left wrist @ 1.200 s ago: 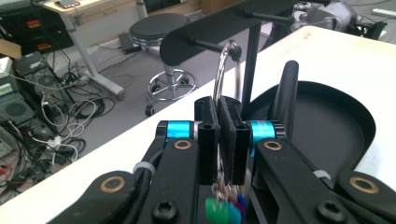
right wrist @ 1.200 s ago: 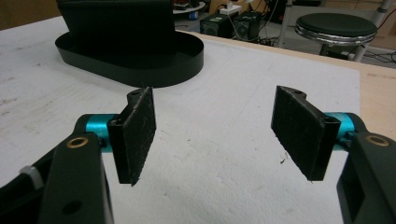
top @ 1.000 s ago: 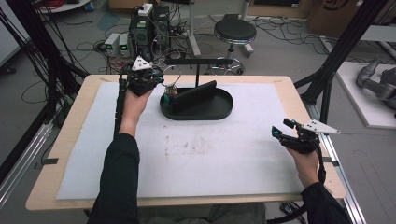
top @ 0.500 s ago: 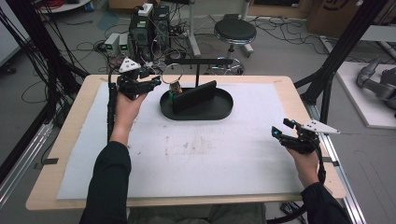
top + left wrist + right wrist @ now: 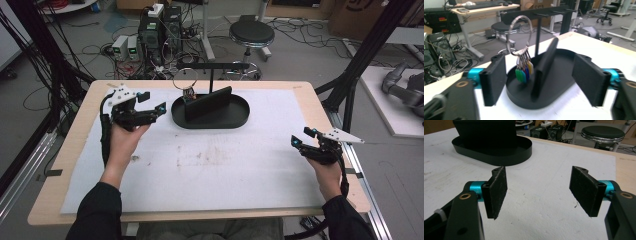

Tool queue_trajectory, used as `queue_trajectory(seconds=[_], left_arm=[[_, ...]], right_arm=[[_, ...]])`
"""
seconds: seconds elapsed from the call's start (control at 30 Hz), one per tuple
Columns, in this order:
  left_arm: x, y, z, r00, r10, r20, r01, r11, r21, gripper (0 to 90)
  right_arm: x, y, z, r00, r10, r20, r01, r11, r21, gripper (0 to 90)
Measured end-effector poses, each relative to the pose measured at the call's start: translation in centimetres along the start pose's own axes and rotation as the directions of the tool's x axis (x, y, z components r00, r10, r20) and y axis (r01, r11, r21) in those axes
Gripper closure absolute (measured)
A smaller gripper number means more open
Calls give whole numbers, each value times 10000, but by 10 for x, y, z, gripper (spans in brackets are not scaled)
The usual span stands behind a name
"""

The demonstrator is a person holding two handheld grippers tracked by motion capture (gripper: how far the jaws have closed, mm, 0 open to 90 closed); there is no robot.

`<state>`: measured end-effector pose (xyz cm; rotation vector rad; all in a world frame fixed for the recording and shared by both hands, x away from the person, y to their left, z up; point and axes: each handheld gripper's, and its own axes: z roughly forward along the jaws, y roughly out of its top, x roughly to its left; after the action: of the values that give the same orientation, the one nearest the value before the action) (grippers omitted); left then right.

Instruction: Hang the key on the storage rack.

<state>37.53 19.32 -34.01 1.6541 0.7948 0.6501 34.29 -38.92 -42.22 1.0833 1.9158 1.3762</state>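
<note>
A metal key ring (image 5: 175,80) with several coloured tags (image 5: 189,93) hangs from the left end of a black rack (image 5: 212,65). The rack stands behind an upright black slab (image 5: 209,103) in a black oval tray (image 5: 240,118). My left gripper (image 5: 154,101) is left of the tray, apart from the ring. Its jaws have just been opening and nothing is between them. In the left gripper view the ring (image 5: 509,35) and tags (image 5: 523,73) hang beyond the open left gripper (image 5: 541,77). My right gripper (image 5: 302,137) rests open near the table's right edge; the right gripper (image 5: 537,192) is empty.
A white mat (image 5: 210,165) covers the wooden table (image 5: 75,145). Black frame posts (image 5: 355,65) rise at the table's right and left sides. Behind the table stand a stool (image 5: 251,34) and computer boxes with cables (image 5: 157,30) on the floor.
My left gripper has drawn back to the left, away from the key ring, and its jaws have opened. The ring stays hanging at the rack. The right hand has not moved.
</note>
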Motion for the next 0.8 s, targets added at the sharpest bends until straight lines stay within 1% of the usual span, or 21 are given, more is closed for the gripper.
queue_trajectory(seconds=[0.1,0.2,0.3,0.37,0.43,0.53,0.6,0.63,0.67,0.7,0.73,0.77,0.8], left_arm=[[-9,-13,-11,9999,142,8,-142,9999,-7,242],[-17,-28,-23,9997,256,-10,-256,9997,-62,211],[-23,-44,-35,9994,298,-159,-298,9996,19,210],[-26,-55,-42,9992,246,-316,-244,9997,76,210],[-28,-64,-50,9987,165,-487,-157,9997,179,210],[-30,-74,-60,9977,111,-662,-100,9998,165,210],[-30,-79,-66,9979,124,-631,-115,9998,151,210],[-30,-81,-68,9973,256,-685,-244,9995,183,210],[-30,-83,-69,9951,573,-807,-551,9980,297,210],[-30,-85,-70,9925,821,-900,-796,9963,311,210],[-29,-86,-71,9932,752,-889,-733,9970,238,210],[-28,-88,-71,9948,564,-852,-545,9982,241,210],[-28,-89,-70,9943,535,-918,-507,9982,329,210]], right_arm=[[0,0,0,10000,11,1,-11,10000,3,310],[0,0,-1,10000,72,-26,-72,10000,29,307],[-1,0,-1,10000,27,-8,-27,10000,30,306],[-1,0,-1,10000,3,11,-3,10000,12,306],[0,0,-1,10000,-26,38,26,10000,-1,306],[1,1,1,10000,-64,65,64,10000,-21,307],[0,1,1,9999,-123,98,123,9999,-5,306],[0,1,1,9999,-116,86,116,9999,-5,306],[0,1,2,9999,-86,98,86,10000,-4,307],[0,1,2,9999,-55,105,56,10000,-29,306],[0,2,2,9999,-16,109,16,10000,-35,306],[0,2,2,9999,-20,120,21,10000,-56,306],[-1,2,3,9999,-40,107,40,10000,-10,305]])
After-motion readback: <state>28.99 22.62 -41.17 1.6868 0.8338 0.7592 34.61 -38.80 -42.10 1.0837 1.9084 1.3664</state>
